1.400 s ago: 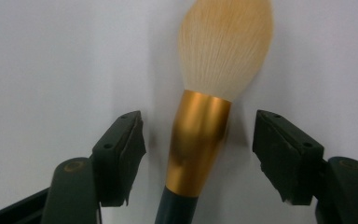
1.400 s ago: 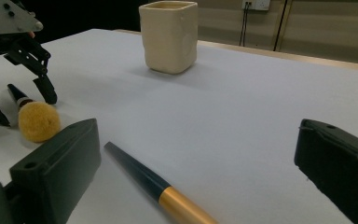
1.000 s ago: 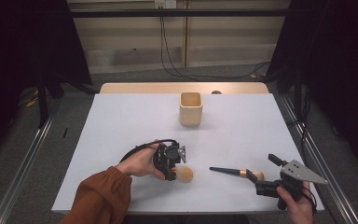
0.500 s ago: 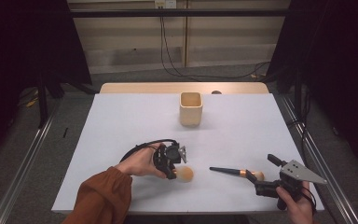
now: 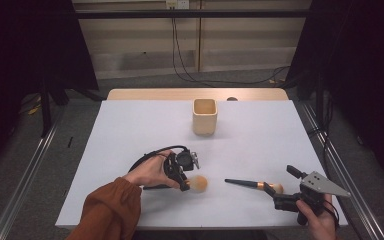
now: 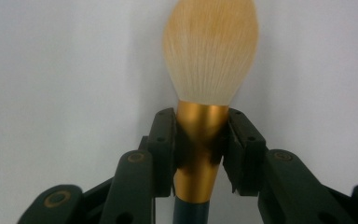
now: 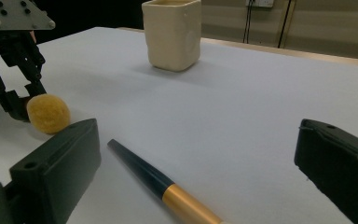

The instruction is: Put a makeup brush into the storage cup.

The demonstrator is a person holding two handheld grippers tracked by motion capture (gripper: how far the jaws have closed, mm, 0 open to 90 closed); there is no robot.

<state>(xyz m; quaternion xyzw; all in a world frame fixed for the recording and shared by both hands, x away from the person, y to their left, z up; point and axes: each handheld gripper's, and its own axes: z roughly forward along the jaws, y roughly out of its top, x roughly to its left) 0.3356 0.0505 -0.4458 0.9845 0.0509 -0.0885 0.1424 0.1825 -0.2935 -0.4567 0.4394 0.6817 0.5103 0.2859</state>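
We see the left tongs (image 6: 200,149) clamped on the gold ferrule of a fluffy brush (image 6: 209,56) low over the bench (image 5: 130,130). The right tongs (image 7: 200,172) gape wide around a second brush (image 7: 163,182) lying flat, untouched.

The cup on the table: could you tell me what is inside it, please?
The cup stands open; the high view shows only pale inner walls near its rim, with nothing sticking out. Its bottom is hidden by its walls.

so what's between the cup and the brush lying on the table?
Nothing. In the high view the white table is bare between the cream cup and the lying makeup brush; the right gripper view shows the same.
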